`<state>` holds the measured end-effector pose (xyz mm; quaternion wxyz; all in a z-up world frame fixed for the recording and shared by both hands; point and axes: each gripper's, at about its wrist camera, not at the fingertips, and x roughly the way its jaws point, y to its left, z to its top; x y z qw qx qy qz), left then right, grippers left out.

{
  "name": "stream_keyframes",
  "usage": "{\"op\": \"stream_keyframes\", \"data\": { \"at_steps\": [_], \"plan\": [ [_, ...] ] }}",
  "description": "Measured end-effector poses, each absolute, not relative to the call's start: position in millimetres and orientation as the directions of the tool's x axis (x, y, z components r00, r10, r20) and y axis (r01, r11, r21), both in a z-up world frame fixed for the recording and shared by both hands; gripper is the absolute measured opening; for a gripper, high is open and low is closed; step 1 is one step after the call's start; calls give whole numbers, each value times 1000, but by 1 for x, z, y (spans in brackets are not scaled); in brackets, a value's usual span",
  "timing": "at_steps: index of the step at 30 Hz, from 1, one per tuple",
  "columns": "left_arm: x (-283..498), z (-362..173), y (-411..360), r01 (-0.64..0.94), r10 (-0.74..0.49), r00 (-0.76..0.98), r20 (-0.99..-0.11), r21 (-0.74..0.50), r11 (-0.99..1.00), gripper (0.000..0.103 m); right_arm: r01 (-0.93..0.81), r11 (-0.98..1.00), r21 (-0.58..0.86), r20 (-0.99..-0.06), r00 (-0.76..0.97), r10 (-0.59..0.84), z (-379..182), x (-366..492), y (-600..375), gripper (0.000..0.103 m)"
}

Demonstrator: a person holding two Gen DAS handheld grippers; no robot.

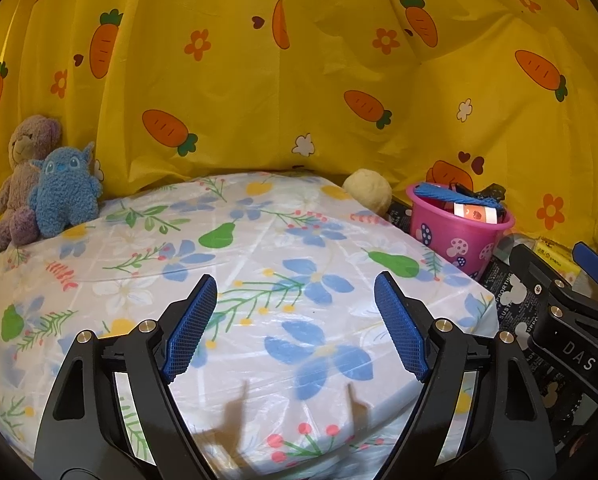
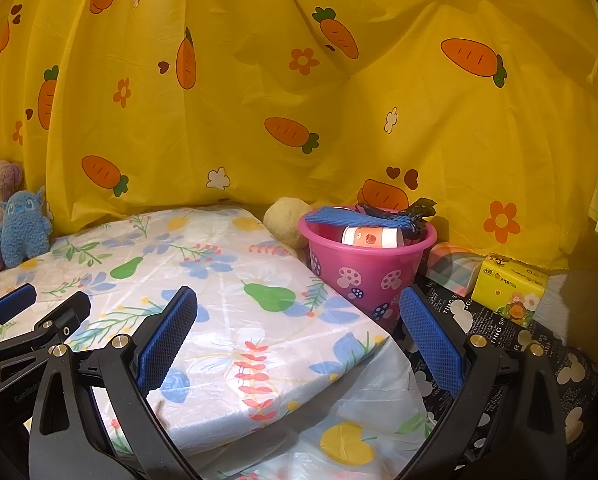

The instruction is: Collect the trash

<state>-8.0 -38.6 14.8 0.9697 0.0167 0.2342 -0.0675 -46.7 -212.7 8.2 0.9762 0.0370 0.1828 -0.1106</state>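
A pink bucket with mushroom prints stands to the right of a raised surface under a floral plastic sheet; it also shows in the left wrist view. It holds a blue item, a white-and-orange tube and a dark wrapper. My left gripper is open and empty above the sheet. My right gripper is open and empty, just in front of and left of the bucket.
A blue plush and a purple bear sit at the far left. A cream ball lies behind the bucket. A yellow tissue pack and a plaid box lie right of the bucket. A yellow carrot-print curtain backs everything.
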Motion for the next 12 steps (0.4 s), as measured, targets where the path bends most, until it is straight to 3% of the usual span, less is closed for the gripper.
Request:
{"op": "stream_keyframes", "data": {
  "at_steps": [7,12],
  "plan": [
    [-11,16,-39,121,-106,888,-448,6,993,95,234,972,39,-361,910,-205,9,-45,-209,97],
    [-12,16,-38,115,-103,883,-457,-3,993,97,233,972,41,-360,911,-204,10,-46,-210,97]
  ]
}}
